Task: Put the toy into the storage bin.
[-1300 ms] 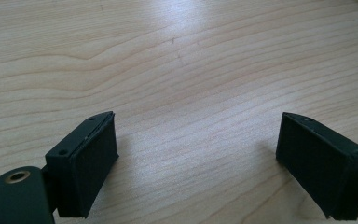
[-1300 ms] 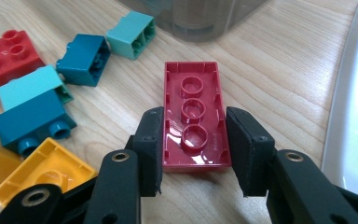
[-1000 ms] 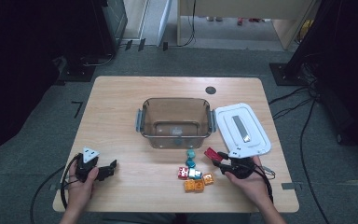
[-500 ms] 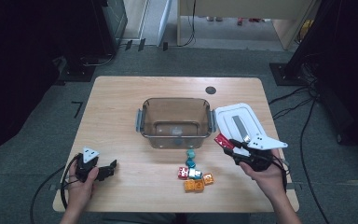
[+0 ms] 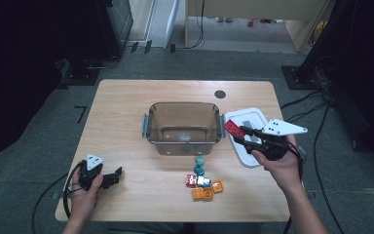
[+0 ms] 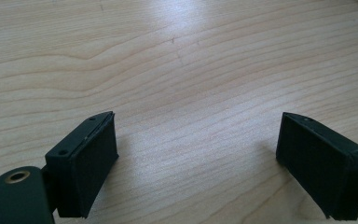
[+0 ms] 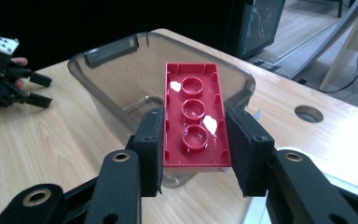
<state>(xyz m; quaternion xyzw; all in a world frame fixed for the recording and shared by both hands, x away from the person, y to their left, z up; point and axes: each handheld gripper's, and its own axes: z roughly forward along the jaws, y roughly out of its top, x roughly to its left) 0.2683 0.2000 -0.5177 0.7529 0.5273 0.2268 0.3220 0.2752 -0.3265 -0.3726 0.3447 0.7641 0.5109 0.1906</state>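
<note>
One red brick [image 7: 195, 122] is clamped, hollow underside up, between the pads of the right tongs [image 5: 238, 134] and is held above the table [image 5: 126, 112], just beside the clear bin's [image 5: 184, 127] right rim. The left tongs [image 5: 111, 177] are spread wide and nothing is gripped by them.

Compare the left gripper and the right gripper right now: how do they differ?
The right gripper is shut on a red brick, while the left gripper stands wide open with nothing between its jaws. The right gripper is raised beside the clear bin, near the white lid; the left gripper sits low over bare table, far from the bin. Both have black jaws.
</note>
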